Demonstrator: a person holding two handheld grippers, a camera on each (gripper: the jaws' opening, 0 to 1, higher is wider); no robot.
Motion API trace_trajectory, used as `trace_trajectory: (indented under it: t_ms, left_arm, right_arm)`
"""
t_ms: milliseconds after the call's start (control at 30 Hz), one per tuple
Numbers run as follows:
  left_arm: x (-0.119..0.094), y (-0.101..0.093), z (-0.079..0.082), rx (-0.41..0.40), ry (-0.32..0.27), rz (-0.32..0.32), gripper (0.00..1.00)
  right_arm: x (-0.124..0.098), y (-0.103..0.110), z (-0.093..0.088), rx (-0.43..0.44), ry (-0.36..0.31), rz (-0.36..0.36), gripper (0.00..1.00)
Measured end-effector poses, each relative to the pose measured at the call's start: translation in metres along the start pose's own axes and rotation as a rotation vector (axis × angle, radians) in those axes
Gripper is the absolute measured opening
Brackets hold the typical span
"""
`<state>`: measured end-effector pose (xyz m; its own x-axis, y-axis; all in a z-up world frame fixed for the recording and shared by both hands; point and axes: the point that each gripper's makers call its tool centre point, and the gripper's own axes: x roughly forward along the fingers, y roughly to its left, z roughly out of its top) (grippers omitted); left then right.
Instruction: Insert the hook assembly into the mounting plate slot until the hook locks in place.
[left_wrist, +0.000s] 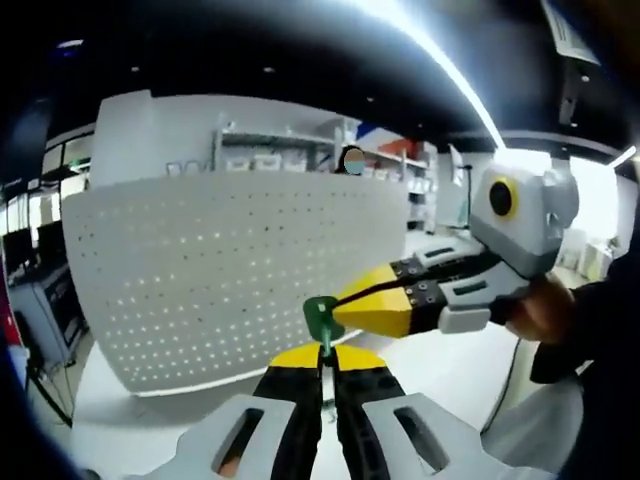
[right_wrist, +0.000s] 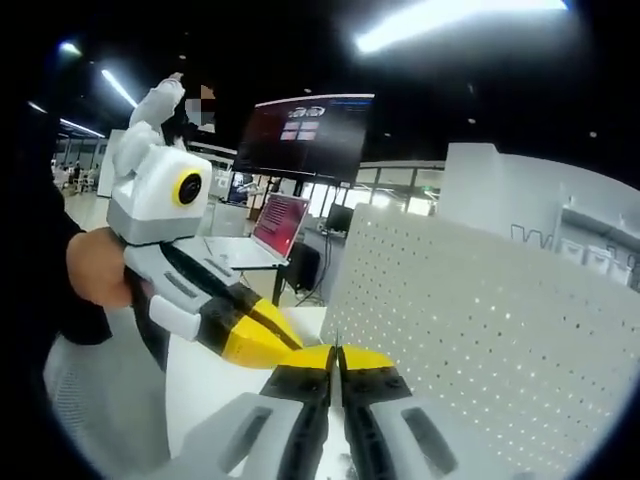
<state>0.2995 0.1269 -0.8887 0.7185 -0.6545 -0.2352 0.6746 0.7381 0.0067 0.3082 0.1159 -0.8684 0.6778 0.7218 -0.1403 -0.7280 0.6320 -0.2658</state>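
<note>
Green plastic tops the hook assembly, pinched between the clenched left gripper and the tips of the right gripper, just in front of the white perforated mounting plate but not yet in a slot; insertion and locking remain. Right gripper view hides the hook: its jaws look pressed together, and a laptop sits behind
</note>
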Motion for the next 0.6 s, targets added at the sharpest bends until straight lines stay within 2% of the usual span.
trace_trajectory:
  t_ms: [133, 267, 367, 500, 600]
  left_arm:
    - [0.0001, -0.0032, -0.0006, 0.029, 0.009, 0.011, 0.02]
    - [-0.001, -0.0012, 0.0005, 0.024, 0.001, 0.015, 0.02]
    - [-0.0011, -0.0003, 0.0025, 0.015, -0.018, 0.029, 0.03]
    - [-0.0017, -0.0021, 0.0051, 0.08, -0.045, 0.071, 0.03]
    - [-0.0038, -0.001, 0.0087, 0.1, -0.081, 0.09, 0.04]
  right_arm:
    - [0.0017, 0.0001, -0.0014, -0.006, 0.009, 0.0, 0.0]
    - [0.0004, -0.001, 0.0005, 0.042, -0.011, 0.004, 0.0]
    - [0.0005, -0.0015, 0.0027, 0.054, -0.016, 0.003, 0.0]
    - [0.0007, -0.0037, 0.003, 0.096, -0.021, 0.005, 0.0]
    - [-0.0002, -0.0046, 0.004, 0.142, -0.033, 0.011, 0.0]
